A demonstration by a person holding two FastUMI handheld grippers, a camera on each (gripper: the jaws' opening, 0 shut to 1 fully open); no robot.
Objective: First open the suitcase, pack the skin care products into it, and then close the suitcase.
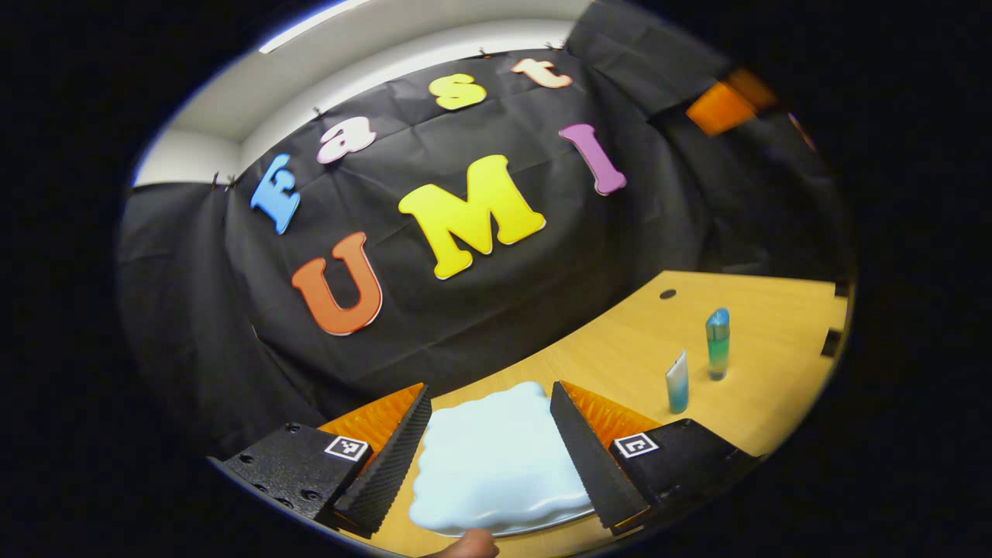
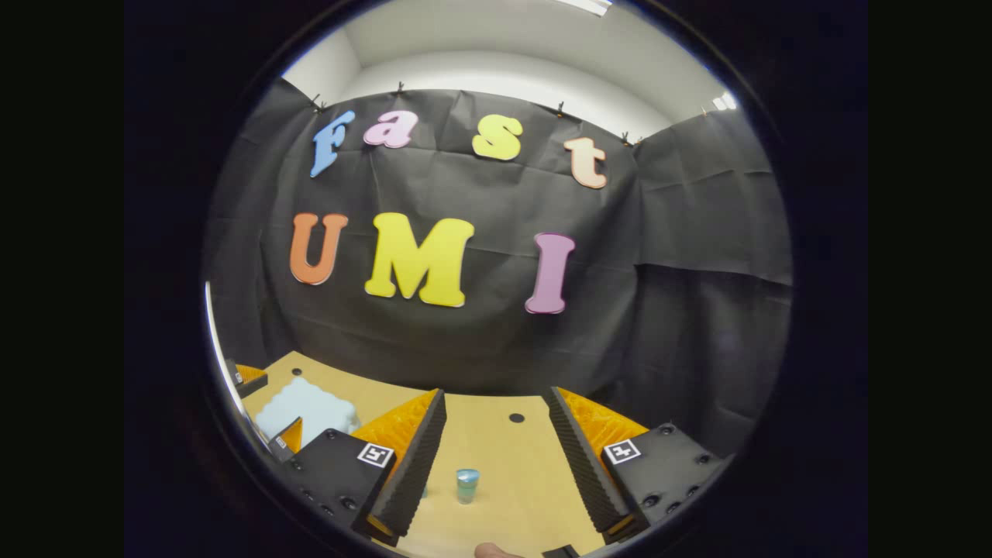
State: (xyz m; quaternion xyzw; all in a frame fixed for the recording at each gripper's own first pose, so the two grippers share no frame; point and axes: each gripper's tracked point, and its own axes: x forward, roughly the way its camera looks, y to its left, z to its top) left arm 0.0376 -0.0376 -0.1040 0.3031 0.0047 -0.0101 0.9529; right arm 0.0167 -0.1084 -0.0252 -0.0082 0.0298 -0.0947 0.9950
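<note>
Suitcase framed by the left gripper, still shut

The left gripper (image 1: 490, 434) is held spread, the pale blue suitcase (image 1: 496, 457) lying flat between its fingers; farther right stand a tube (image 1: 677, 383) and a bottle (image 1: 718, 343), which are faced by the spread right gripper (image 2: 494, 446).

- Wooden bench (image 1: 620, 356) carries a closed pale blue suitcase (image 1: 496, 457).
- At its 3 o'clock, well apart: small tube (image 1: 677, 383) and taller bottle (image 1: 718, 343), both upright.

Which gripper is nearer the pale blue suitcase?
Left. The left gripper hangs open right over the suitcase; the right gripper is off to its side, facing a bottle.
</note>
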